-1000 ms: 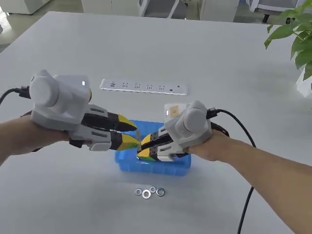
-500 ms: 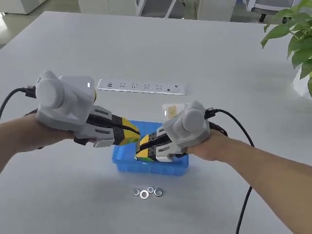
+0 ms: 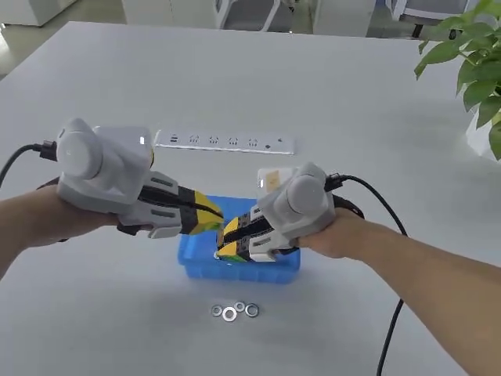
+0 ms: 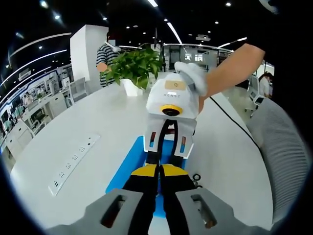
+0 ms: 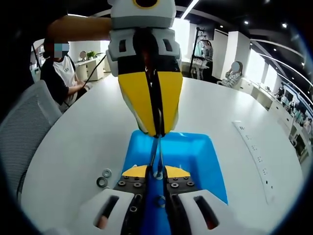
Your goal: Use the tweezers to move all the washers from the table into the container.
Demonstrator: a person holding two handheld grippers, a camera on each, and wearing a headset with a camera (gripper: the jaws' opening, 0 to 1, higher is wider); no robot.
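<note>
Inspection from my remote station, head view first. The left gripper (image 3: 213,216) and the right gripper (image 3: 226,248) meet tip to tip over the blue container (image 3: 235,272), which sits on the white counter (image 3: 352,102) close in front of the person. The left gripper comes in from the left, nearly level. The right gripper comes in from the right and tilts down towards the container's front.

Left fingers: drawn together. In the left gripper view the yellow tips sit side by side with only a thin dark line between them. In the right gripper view the tweezers (image 5: 157,152) stick out from between those same tips, so I record the left fingers as holding the tweezers.

Right fingers: narrow. In the right gripper view they stand either side of the tweezers' lower end, above the blue floor of the container. I cannot tell whether they press on the prongs or merely flank them.

Washers (image 3: 233,311): a small cluster lies on the counter just in front of the container's near wall, apart from both grippers. I cannot tell whether the tweezers carry a washer; their tip is too fine to read.

Other items: a white power strip (image 3: 225,142) lies beyond the container. A green plant (image 3: 470,55) stands at the far right. A black cable (image 3: 391,227) trails from the right gripper along the person's forearm.
</note>
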